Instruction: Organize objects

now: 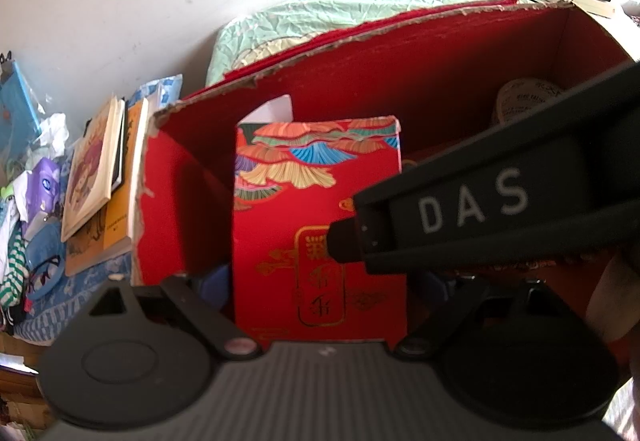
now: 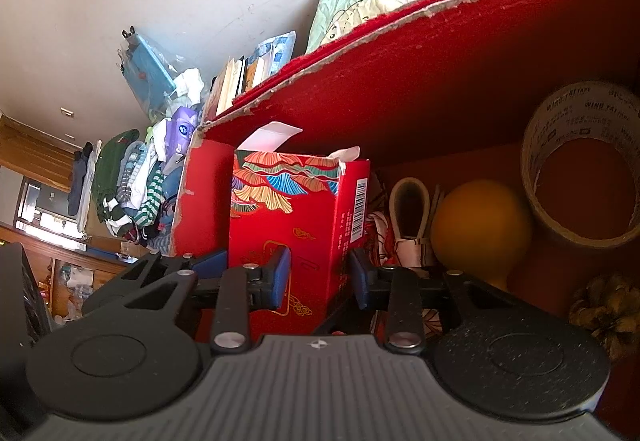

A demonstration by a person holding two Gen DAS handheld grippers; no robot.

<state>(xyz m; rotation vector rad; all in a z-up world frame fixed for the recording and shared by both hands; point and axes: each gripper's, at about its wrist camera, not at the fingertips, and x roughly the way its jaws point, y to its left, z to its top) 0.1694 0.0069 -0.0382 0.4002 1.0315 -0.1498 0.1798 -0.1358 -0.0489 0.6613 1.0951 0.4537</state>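
Observation:
A red tissue box with a fan pattern point(image 1: 320, 225) stands upright inside a large red cardboard box point(image 1: 420, 53), by its left wall. My left gripper point(image 1: 320, 285) straddles the tissue box with its blue pads at both sides, jaws wide; contact is unclear. My right gripper point(image 2: 320, 277) is open around the tissue box's narrow edge point(image 2: 312, 225), with a gap on both sides. The right gripper's body marked DAS point(image 1: 500, 197) crosses the left wrist view.
Inside the red box point(image 2: 440, 73) lie a tape roll point(image 2: 580, 161), an orange ball point(image 2: 480, 225), a white band point(image 2: 408, 217) and a pine cone point(image 2: 608, 309). Books point(image 1: 104, 173) and clothes point(image 2: 132, 185) are piled left of it. A green pillow point(image 1: 360, 9) lies behind.

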